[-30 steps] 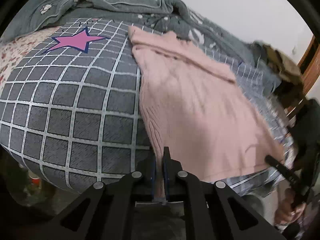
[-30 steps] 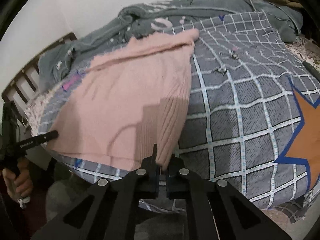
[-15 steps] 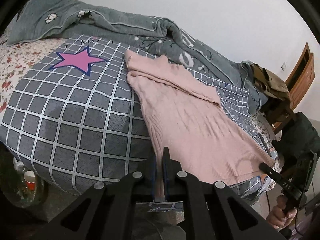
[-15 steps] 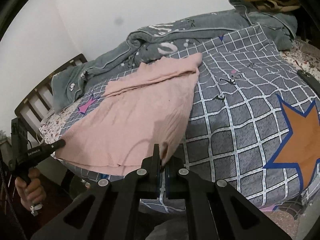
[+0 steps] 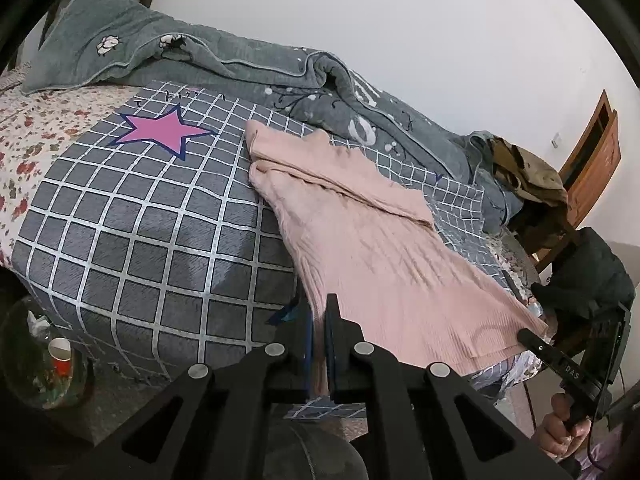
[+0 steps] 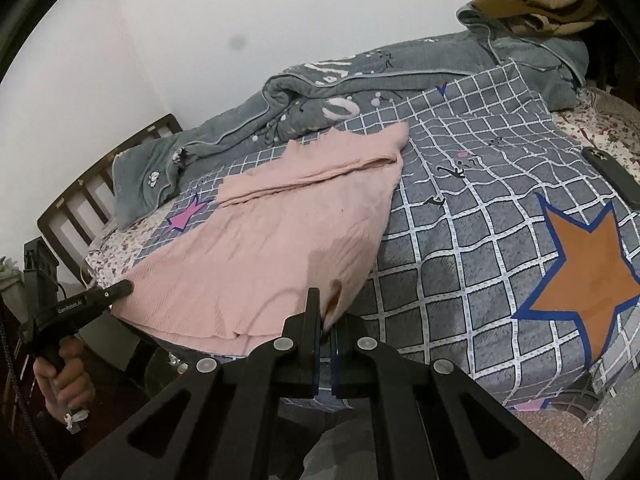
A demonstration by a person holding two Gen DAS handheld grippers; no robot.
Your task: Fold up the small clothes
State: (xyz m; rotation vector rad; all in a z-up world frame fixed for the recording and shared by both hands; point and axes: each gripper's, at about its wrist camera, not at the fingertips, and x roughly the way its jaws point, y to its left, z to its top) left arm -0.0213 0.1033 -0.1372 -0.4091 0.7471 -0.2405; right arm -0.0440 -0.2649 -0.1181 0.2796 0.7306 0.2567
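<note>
Nearest the camera in the left wrist view, the left gripper (image 5: pixel 318 320) has its two fingers pressed together on one bottom corner of a pink sweater (image 5: pixel 384 264); a strip of pink cloth shows between them. In the right wrist view, the right gripper (image 6: pixel 325 316) is likewise clamped on the other bottom corner, with a fold of pink bunched between its fingers. Each gripper also appears at the edge of the other's view, at the far end of the same hem, so the two hold the hem stretched between them at the near edge of the bed.

From both grippers the sweater runs straight away, forward and slightly up. Its long axis goes from the held hem toward the far side of the bed, where the top part is already doubled over in a band across the garment. Neither hand is clearly nearer: each is at its own corner. The likely next move is to carry the hem forward along that axis, toward the doubled band, keeping both corners level.

The sweater lies on a grey checked quilt (image 5: pixel 140 248) with a pink star (image 5: pixel 164 130) to the left and an orange star (image 6: pixel 588 276) to the right. Beyond it, a rumpled grey blanket (image 5: pixel 256 60) lies along the white wall (image 5: pixel 400 12).
</note>
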